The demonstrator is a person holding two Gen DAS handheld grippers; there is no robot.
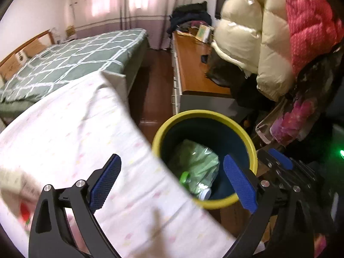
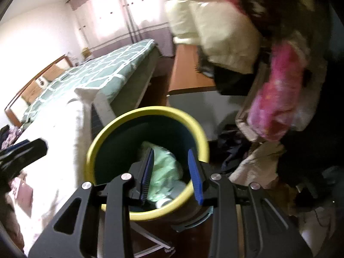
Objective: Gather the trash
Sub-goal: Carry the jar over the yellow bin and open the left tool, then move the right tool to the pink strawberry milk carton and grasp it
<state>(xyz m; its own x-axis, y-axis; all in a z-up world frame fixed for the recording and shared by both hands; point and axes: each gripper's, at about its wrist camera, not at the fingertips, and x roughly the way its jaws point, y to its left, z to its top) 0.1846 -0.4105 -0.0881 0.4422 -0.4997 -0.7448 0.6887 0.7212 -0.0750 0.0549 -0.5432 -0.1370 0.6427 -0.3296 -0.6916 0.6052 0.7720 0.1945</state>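
A round trash bin with a yellow rim [image 1: 200, 114] and dark inside stands on the floor beside the white-sheeted table. It holds a pale green plastic bag [image 1: 197, 161] and a small white can [image 1: 204, 193]. My left gripper [image 1: 172, 182] is open and empty, over the table edge and the bin's near rim. The right gripper shows at the right of the left wrist view [image 1: 279, 161]. In the right wrist view the bin [image 2: 120, 120] lies just below my right gripper [image 2: 172, 172], which is open and empty above the green bag [image 2: 165, 167].
A blurred packet with red print [image 1: 19, 195] lies on the table [image 1: 71, 142] at the lower left. A green checked bed [image 1: 75, 58], a wooden desk [image 1: 193, 68] and hanging padded jackets [image 1: 268, 32] surround the bin. Clothes lie on the floor [image 2: 253, 165] to the right.
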